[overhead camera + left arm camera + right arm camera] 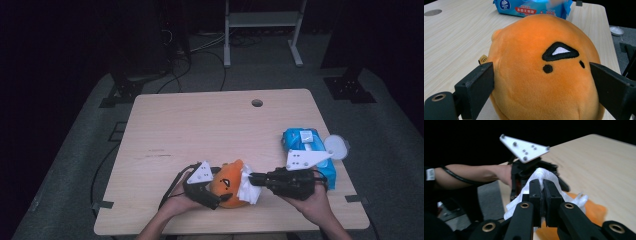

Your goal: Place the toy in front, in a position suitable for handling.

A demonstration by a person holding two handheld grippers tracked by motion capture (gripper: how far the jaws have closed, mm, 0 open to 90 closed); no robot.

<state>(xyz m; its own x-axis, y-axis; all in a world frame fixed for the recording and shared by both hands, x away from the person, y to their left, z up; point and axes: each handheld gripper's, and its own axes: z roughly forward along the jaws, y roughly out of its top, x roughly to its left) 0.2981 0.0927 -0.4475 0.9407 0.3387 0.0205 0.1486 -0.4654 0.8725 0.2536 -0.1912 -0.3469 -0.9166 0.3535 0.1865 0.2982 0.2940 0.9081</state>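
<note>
Right gripper (543,185): 2 black jaws pressed together, pinching a white wet wipe (541,176) that bunches above and spills below the tips. In the high view this gripper (254,179) lies level, pointing left, the wipe (248,189) touching the right flank of the toy.

Left gripper (541,75): jaws set wide, 1 pad on each side of an orange plush toy (544,72), both pressing its fabric; the toy's stitched black face looks up. In the high view it (209,192) grips the toy (227,182) from the left, near the table's front edge.

Blue wet-wipe pack (307,150): on the table (200,125) behind the right hand, well right of the toy, round white lid flipped open.
</note>
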